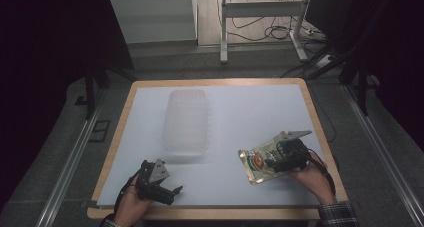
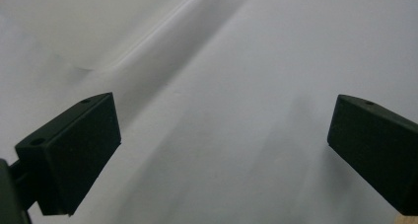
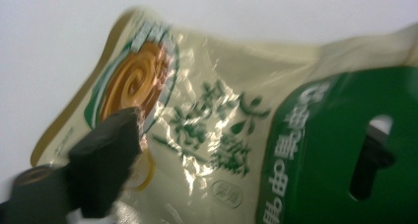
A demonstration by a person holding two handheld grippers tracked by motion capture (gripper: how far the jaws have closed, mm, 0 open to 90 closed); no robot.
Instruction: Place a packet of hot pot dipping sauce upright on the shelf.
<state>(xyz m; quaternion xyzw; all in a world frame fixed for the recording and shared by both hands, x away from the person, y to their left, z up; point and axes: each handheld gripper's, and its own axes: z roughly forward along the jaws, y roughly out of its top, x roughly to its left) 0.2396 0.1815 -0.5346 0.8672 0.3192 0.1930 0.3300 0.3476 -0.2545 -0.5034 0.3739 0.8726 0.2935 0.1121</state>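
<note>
My right tool (image 1: 280,159) sits over the snack pouch (image 1: 260,159), which lies on the white surface (image 1: 250,112) at about four o'clock from its middle. In the right gripper view one jaw lies across the printed face of the pouch (image 3: 207,130) and the other shows through the hang-hole in the green header; the jaws straddle the bag but I cannot tell that they pinch it yet, so I count this tool as released.

I judge the pouch light, soft and crinkly, with a glossy film that will slip under hard pads. The belly will buckle if squeezed. The flat sealed header by the hang-hole looks stiffer, so I would take hold there, or on a side seam, and lift gently so the bag hangs instead of folding.

My left tool (image 1: 167,187) rests at about seven o'clock, jaws spread wide with nothing between them (image 2: 222,150). The clear plastic tray (image 1: 186,119) stands at about eleven o'clock, well apart from the pouch.
</note>
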